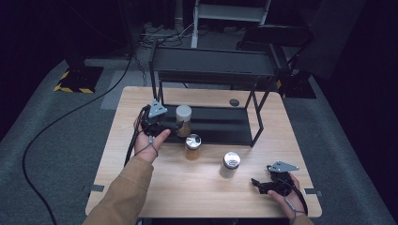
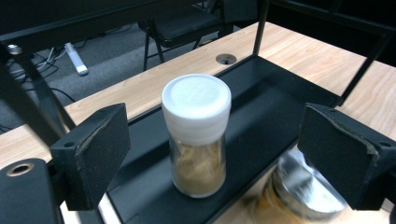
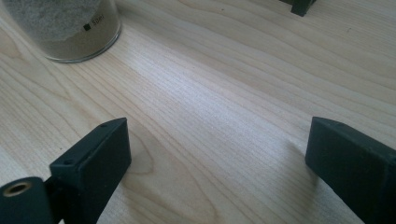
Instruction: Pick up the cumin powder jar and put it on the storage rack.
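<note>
Here, the white-capped jar (image 2: 196,140) stood upright on the black lower shelf (image 2: 261,107) of the rack, close to that shelf's left front corner. It was a clear glass jar with a broad, ridged white screw cap, filled roughly halfway up with a brown, grainy powder. From above I could see it near the left edge of the surface (image 1: 197,187), just behind the shelf's front lip.

My left fingers (image 2: 100,149) stood wide apart, one on each side of the jar, and neither pad touched the glass; a clear gap showed on both sides. The jar sat between them and a little beyond their tips, so my left gripper (image 1: 165,125) held nothing. Its jaws were open.

A second jar with a shiny metal lid (image 1: 193,146) stood on the bare surface just in front of the shelf's front edge, blurred beside my one finger in the left gripper view. A third jar with a metal lid (image 1: 230,164) stood farther toward the right front of the surface.

My right gripper (image 1: 257,183) rested low near the right front corner of the surface, its fingers (image 3: 93,158) spread wide over bare wood with nothing between them; the base of that third jar lay well beyond their tips.
</note>
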A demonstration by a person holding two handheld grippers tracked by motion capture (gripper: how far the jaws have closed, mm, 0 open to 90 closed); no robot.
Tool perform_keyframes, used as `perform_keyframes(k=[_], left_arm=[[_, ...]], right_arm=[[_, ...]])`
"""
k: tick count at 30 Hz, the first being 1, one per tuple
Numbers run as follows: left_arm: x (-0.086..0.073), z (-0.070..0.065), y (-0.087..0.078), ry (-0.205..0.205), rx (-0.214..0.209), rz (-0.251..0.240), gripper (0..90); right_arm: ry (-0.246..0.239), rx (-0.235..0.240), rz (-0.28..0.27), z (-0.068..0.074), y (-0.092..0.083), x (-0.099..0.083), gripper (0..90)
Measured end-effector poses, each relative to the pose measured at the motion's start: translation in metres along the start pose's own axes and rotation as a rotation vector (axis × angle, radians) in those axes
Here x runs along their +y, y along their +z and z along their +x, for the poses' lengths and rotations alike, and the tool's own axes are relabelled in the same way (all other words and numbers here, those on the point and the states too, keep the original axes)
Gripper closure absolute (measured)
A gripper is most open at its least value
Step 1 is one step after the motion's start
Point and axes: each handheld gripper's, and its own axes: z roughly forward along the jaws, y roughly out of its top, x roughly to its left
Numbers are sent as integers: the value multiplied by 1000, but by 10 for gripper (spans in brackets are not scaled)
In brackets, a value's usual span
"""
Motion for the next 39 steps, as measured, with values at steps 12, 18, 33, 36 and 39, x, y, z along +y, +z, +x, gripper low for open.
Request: perform_keyframes(k=[12, 18, 33, 36, 39], left_arm=[[-25, -7, -46, -5, 2, -8, 92], [-41, -8, -59, -14, 2, 1, 92], [-74, -14, -84, 3, 29, 28, 88], [-81, -15, -87, 1, 32, 32, 87], [-89, -16, -89, 4, 34, 39, 84]], right_arm=[[-8, 7, -1, -2, 1, 1, 69], [-8, 7, -1, -2, 1, 1, 69], [-7, 7, -2, -2, 1, 1, 69], [-7, 7, -2, -2, 1, 1, 69], [-8, 7, -2, -2, 1, 1, 69]])
